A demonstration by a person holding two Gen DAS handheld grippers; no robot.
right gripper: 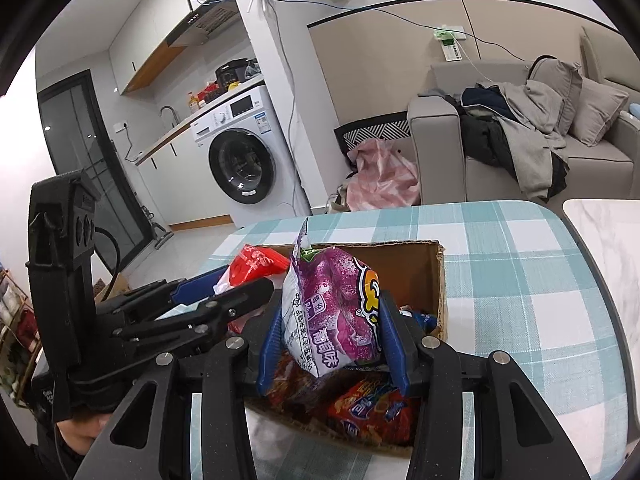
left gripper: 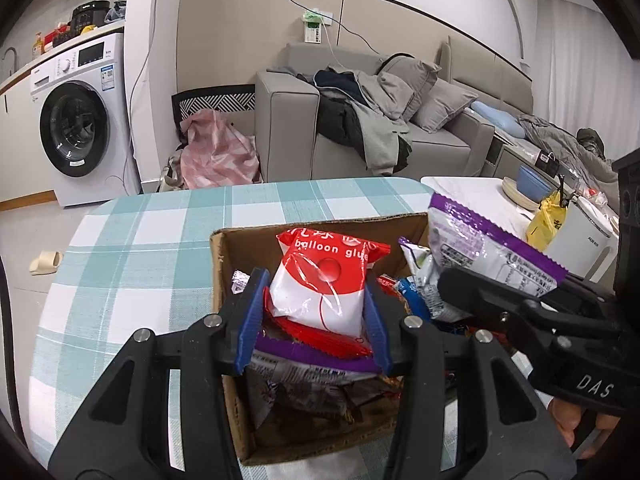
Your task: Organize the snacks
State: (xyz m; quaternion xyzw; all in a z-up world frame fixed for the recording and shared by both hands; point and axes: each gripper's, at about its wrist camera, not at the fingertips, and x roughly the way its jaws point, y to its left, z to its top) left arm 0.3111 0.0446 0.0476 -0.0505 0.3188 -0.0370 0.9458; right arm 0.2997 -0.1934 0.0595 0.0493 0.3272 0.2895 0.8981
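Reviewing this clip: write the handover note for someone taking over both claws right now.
Left claw: shut on the red-and-white balloon glue packet, held over the cardboard box.
Right claw: shut on the purple snack bag, also over the box.
The box sits on the checked tablecloth and already holds several snack packets.
Done: some snacks are in the box, and both claws are loaded.
Left: both held items are unplaced; lowering them into the box looks likely. Whether more snacks wait outside the box cannot be told.
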